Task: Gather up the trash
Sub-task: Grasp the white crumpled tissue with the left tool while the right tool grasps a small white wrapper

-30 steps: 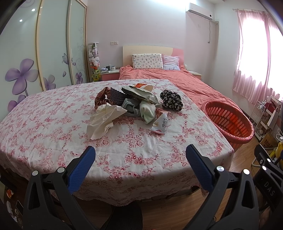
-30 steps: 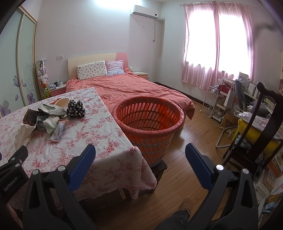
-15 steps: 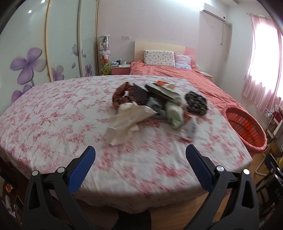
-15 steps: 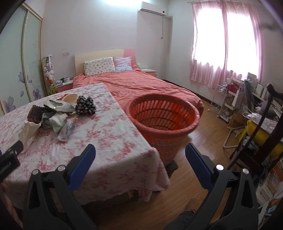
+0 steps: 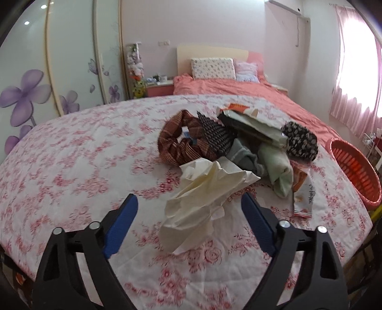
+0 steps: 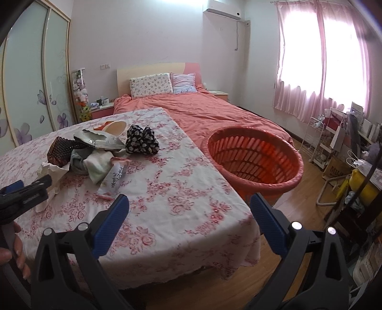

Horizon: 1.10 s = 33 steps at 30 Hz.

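A bedroom with pale pink walls. A bed (image 6: pixel 205 112) with a salmon-pink cover stands against the far wall, two pillows (image 6: pixel 151 85) at its cream headboard. A white air conditioner (image 6: pixel 223 12) hangs high on the wall above. Pink curtains (image 6: pixel 320 62) glow over a bright window on the right. On the left, sliding wardrobe doors (image 5: pixel 35 71) carry purple flower prints. The floor (image 6: pixel 296 202) is wood.

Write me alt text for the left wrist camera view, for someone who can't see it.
The left tongs, jaws closing with nothing pressed yet, frame a crumpled cream paper on a floral-clothed table. Behind it lies a pile of wrappers and cloths; an orange basket stands at right.
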Motion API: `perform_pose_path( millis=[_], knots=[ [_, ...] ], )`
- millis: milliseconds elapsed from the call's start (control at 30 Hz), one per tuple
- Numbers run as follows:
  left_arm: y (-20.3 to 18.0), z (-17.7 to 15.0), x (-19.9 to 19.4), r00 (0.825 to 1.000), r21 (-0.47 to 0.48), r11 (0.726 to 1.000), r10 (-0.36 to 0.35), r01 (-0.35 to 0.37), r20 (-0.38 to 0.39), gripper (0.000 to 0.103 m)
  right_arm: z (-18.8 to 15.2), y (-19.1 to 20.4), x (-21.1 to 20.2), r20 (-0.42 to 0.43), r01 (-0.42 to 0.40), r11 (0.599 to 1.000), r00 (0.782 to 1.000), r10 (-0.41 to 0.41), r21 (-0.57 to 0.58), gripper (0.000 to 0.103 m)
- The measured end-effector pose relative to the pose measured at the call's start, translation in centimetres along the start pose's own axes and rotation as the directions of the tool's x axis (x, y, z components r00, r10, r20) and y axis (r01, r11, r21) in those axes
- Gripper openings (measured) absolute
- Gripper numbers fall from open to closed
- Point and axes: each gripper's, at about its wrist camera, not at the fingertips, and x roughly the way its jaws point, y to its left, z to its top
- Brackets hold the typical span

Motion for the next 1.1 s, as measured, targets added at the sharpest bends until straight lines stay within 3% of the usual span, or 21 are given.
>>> perform_pose_path(
  millis=[233, 400, 667, 833, 1067, 1100],
  knots=[
    [0.5, 0.4, 1.8, 0.997, -0.021, 0.998, -0.059, 0.058, -0.051, 0.058, 0.4, 1.1, 1.8, -0.024, -0.045, 0.999, 0.999, 0.046, 0.006, 0.096],
    [0.7, 0.4, 1.5, 0.995, -0.030, 0.996, -0.090, 0.088, -0.036, 0.035, 1.1, 2.4, 3.1, -0.036, -0.098, 0.995, 0.995, 0.098, 0.003, 0.092],
    [1.4, 0.9, 0.5, 0.995, -0.046, 0.994, -0.097, 0.097, 0.013, 0.030, 2.6, 4.9, 5.9, -0.073, -0.180, 0.984, 0.981, 0.180, -0.001, 0.080],
    [2.1, 1.1, -0.6, 0.996, -0.055, 0.995, -0.077, 0.079, 0.037, 0.029, 3.3, 6.9, 8.7, -0.144, -0.232, 0.973, 0.962, 0.231, 0.009, 0.063],
    [3.2, 1.6, -1.4, 0.996, -0.084, 0.993, -0.073, 0.077, 0.058, 0.029, 3.2, 8.6, 11.4, -0.227, -0.238, 0.971, 0.946, 0.232, -0.002, 0.045],
    [3.2, 1.6, -1.4, 0.995, -0.086, 0.993, -0.074, 0.079, 0.060, 0.029, 3.2, 8.6, 11.7, -0.234, -0.241, 0.971, 0.944, 0.233, -0.006, 0.036]
  ],
)
